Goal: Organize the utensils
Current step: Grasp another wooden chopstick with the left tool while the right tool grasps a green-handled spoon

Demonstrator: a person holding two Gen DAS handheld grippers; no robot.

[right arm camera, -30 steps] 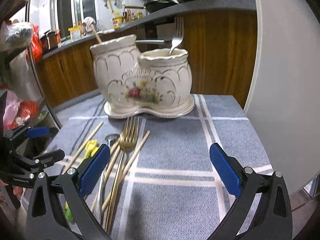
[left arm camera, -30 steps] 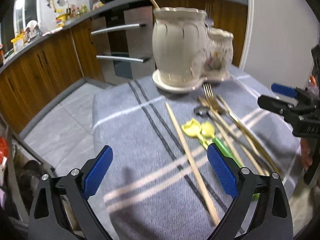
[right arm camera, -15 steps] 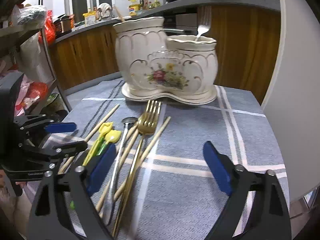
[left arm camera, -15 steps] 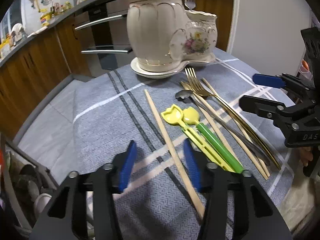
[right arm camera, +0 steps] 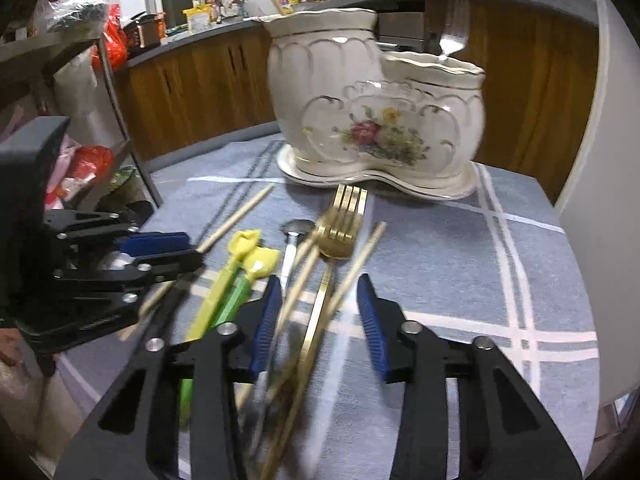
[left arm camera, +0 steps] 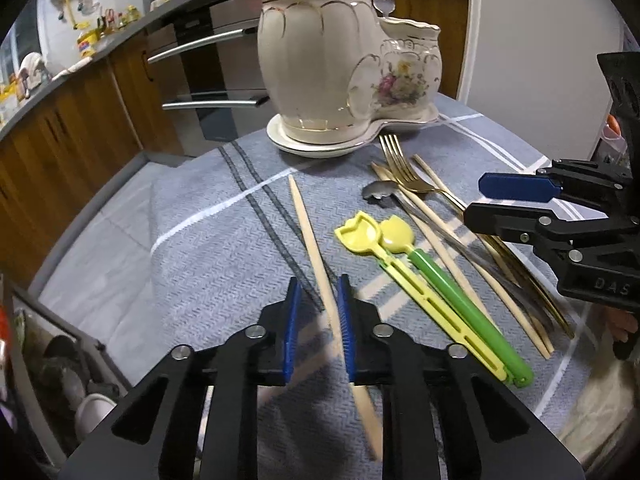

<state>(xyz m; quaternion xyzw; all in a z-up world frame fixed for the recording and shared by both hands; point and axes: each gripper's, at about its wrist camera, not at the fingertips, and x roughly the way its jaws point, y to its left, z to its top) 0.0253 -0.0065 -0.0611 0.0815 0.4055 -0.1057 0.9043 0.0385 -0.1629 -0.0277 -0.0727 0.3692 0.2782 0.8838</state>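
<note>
A cream two-pot ceramic holder stands at the table's far side, a silver fork in its small pot. Loose utensils lie on the blue cloth: a single wooden chopstick, yellow and green plastic spoons, gold forks, a grey spoon and more chopsticks. My left gripper is low over the single chopstick, its jaws narrowed around it with a small gap. My right gripper is open, straddling the gold forks and chopsticks.
Wooden kitchen cabinets and a dark counter run behind the table. A white wall stands at the right. A metal shelf with red bags stands left of the table edge.
My left gripper has dropped onto the single chopstick and its jaws have narrowed from wide open. My right gripper has moved left and forward over the gold forks and narrowed somewhat.
</note>
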